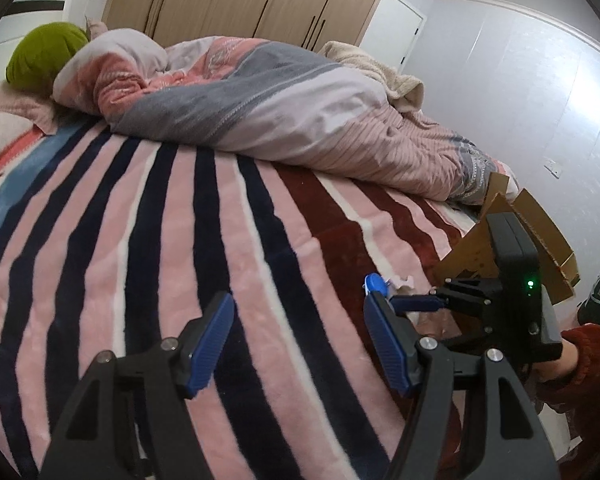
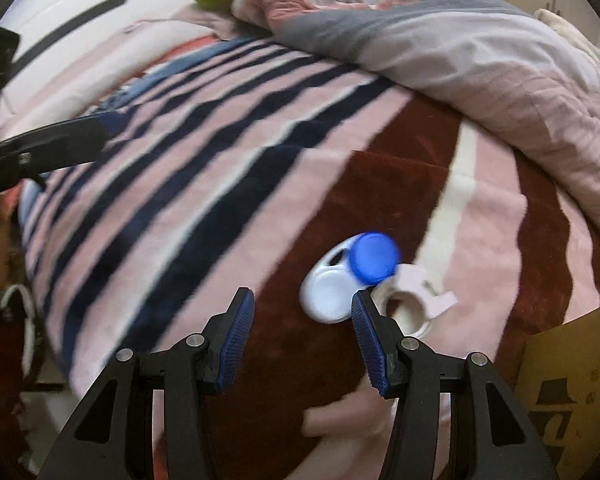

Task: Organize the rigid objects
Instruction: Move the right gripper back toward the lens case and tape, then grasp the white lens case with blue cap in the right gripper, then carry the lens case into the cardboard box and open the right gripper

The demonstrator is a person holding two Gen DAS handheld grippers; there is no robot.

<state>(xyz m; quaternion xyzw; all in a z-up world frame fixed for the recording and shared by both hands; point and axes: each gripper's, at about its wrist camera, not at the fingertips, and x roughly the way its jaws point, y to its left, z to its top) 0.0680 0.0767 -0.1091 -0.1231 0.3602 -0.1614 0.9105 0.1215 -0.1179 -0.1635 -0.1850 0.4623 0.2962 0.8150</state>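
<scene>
Bed (image 2: 260, 208), unsorted: white-and-blue case (image 2: 340, 280) and pink tape dispenser (image 2: 416, 300) loose beside cardboard box (image 2: 572, 392); left gripper (image 1: 300, 340) and right gripper (image 2: 304, 340) jaws apart, empty.

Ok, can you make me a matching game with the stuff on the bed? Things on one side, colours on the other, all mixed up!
Things:
1. round cap
2. pillow
3. box
4. tape holder

Colours:
A. green
B. pale pink
C. blue
D. brown cardboard

Pairs: 1-C, 2-A, 3-D, 4-B
</scene>
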